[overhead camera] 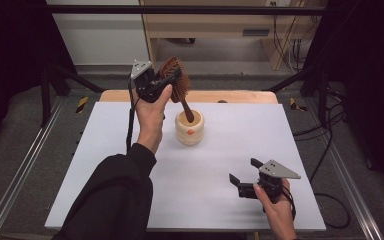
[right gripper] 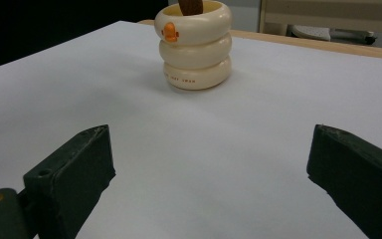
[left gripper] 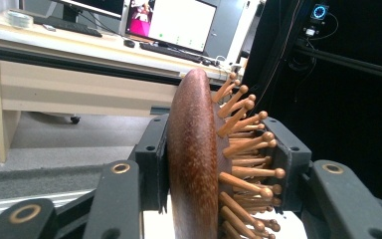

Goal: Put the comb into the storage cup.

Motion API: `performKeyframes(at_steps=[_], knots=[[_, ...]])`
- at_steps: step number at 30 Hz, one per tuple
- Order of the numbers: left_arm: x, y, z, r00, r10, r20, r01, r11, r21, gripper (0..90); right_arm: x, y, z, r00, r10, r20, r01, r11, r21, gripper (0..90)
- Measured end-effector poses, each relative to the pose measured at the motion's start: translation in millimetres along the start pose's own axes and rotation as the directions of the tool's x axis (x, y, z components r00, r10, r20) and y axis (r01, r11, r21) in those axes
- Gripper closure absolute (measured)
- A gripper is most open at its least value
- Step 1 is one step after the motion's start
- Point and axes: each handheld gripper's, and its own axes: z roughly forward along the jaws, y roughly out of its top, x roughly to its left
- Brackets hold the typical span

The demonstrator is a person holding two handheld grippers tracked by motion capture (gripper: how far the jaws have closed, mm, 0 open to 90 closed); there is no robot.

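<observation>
A brown wooden hairbrush (overhead camera: 176,80) with wooden pins stands tilted, its handle end inside a cream ringed cup (overhead camera: 189,128) near the table's middle back. My left gripper (overhead camera: 166,82) is shut on the brush head, held up above the cup. In the left gripper view the brush (left gripper: 194,159) sits edge-on between the two black pads (left gripper: 151,159), one on its smooth back and one against the pins. My right gripper (overhead camera: 243,170) rests low at the front right, open, with nothing between its fingers. The right gripper view looks at the cup (right gripper: 195,47) with its small orange mark.
The table carries a white sheet (overhead camera: 130,165), with a wooden edge (overhead camera: 230,96) at the back. Black frame bars (overhead camera: 180,9) and dark curtains ring the table. Cables (overhead camera: 325,150) lie on the floor at the right. A desk with monitors (left gripper: 169,22) stands beyond.
</observation>
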Motion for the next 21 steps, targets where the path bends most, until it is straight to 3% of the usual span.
performKeyframes(at_steps=[10, 21], knots=[[-1.8, -8.6, 4.8, 0.9997, 0.022, 0.003, -0.022, 0.9996, 0.020, 51.6, 0.1, 0.9, -0.9, 0.9999, 0.008, -0.006, -0.008, 1.000, -0.006, 4.8], [-0.1, -19.7, 8.3, 0.9998, 0.019, 0.000, -0.019, 0.9992, 0.035, 51.6, 0.4, 0.3, 0.7, 1.0000, 0.000, -0.004, -0.001, 1.000, -0.001, 4.7]])
